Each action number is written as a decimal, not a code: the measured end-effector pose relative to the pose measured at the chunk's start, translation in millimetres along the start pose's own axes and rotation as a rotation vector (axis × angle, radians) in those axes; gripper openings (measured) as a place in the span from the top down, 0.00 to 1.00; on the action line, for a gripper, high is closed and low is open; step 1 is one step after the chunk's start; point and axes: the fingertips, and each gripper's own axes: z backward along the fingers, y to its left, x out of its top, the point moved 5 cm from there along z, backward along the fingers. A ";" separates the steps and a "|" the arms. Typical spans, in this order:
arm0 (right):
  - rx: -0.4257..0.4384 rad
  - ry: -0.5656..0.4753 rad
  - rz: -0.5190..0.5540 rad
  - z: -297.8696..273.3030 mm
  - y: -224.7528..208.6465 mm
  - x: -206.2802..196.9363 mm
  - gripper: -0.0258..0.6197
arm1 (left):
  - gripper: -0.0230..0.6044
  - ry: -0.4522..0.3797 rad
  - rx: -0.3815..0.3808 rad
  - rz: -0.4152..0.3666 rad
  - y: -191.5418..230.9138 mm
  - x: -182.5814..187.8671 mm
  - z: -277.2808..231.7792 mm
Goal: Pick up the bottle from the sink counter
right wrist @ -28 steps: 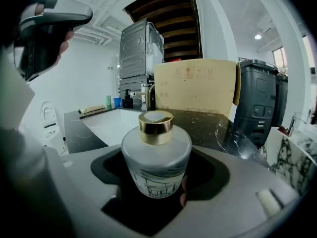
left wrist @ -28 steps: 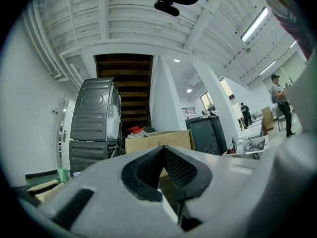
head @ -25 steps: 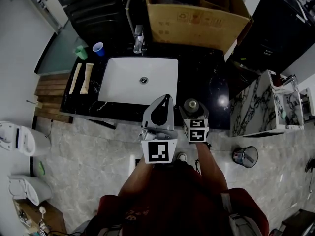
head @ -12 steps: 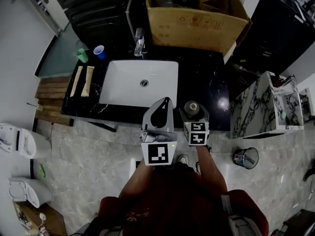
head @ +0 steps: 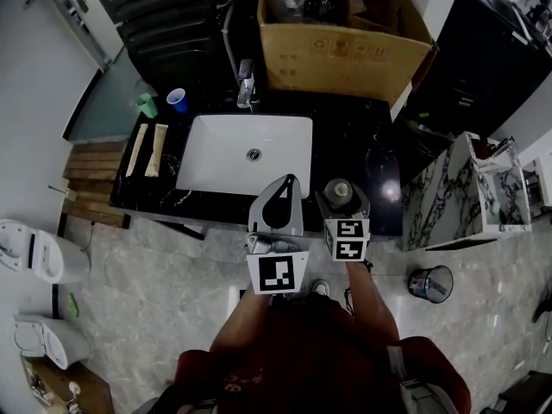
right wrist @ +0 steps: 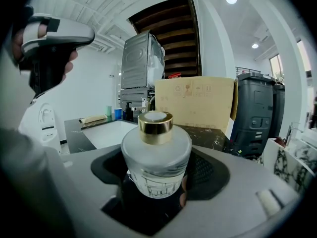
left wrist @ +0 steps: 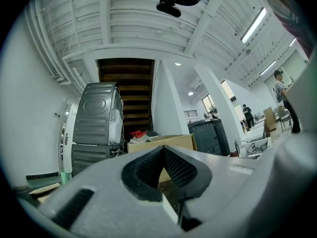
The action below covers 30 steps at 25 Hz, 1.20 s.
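1. My right gripper grips the frosted, gold-capped bottle upright, with its jaws pressed against the bottle's sides.
2. The bottle is over the front edge of the black counter, right of the white sink.
3. My left gripper is just beside it, jaw tips together, nothing between them.

Head view: bottle shows top only, body hid by right gripper; in right gripper view its base drops out of sight btwn the fingers. Cardboard box cut off at top edge, contents too dim to ID. Two pale strips on bench: too small to tell.
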 end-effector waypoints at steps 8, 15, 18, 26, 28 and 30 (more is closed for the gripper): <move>-0.010 -0.086 0.010 16.2 -4.2 36.5 0.44 | 0.96 -0.018 0.004 0.011 -0.4 2.5 -0.8; -0.024 -0.169 0.042 34.2 -3.6 72.9 0.44 | 0.96 -0.036 0.016 0.040 3.2 4.0 0.3; -0.026 -0.194 0.044 40.8 -3.9 85.0 0.44 | 0.96 -0.045 0.029 0.055 5.3 5.4 1.2; -0.041 -0.282 0.053 63.4 -2.4 118.1 0.44 | 0.96 -0.063 0.037 0.072 10.7 9.2 0.9; -0.038 -0.308 0.056 69.8 -1.9 128.2 0.44 | 0.96 -0.068 0.042 0.087 11.4 10.6 0.4; -0.033 -0.329 0.055 75.4 -0.7 136.9 0.44 | 0.96 -0.071 0.043 0.084 12.1 11.6 0.4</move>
